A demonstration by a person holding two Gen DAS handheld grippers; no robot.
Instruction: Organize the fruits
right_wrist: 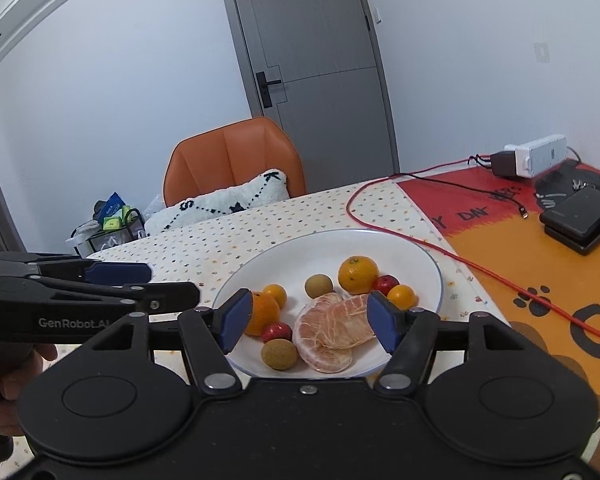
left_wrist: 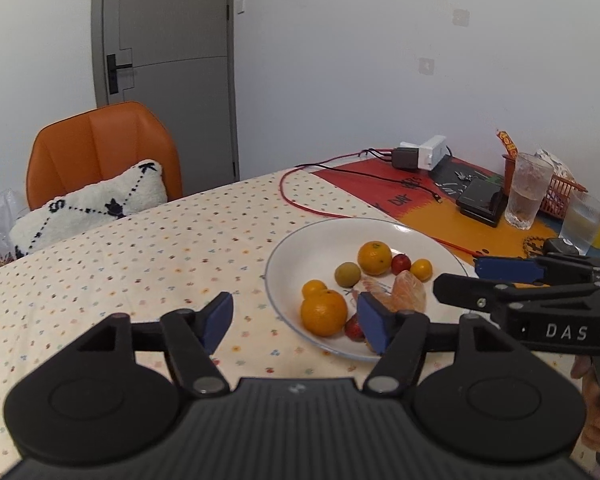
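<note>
A white plate (left_wrist: 300, 240) (right_wrist: 320, 248) on the dotted tablecloth holds several fruits: a large orange (left_wrist: 324, 312), another orange (left_wrist: 375, 257) (right_wrist: 358, 274), small kumquats (right_wrist: 275, 294), a green-brown round fruit (left_wrist: 347, 274) (right_wrist: 318, 285), a second one (right_wrist: 279, 354), red fruits (right_wrist: 277, 332), and peeled citrus segments (left_wrist: 408, 292) (right_wrist: 332, 330). My left gripper (left_wrist: 296, 322) is open and empty above the plate's near left rim. My right gripper (right_wrist: 308, 322) is open and empty above the plate's near part, its pads either side of the peeled segments. Each gripper shows in the other's view (left_wrist: 500, 276) (right_wrist: 140, 280).
A red cable (left_wrist: 300, 200) (right_wrist: 460, 260) runs past the plate. A red-orange mat (right_wrist: 540, 272) on the right carries a black box (left_wrist: 482, 200) (right_wrist: 576, 218), power strip (left_wrist: 432, 152), two glasses (left_wrist: 526, 192) and a basket (left_wrist: 560, 196). An orange chair (left_wrist: 100, 148) with a pillow stands behind the table.
</note>
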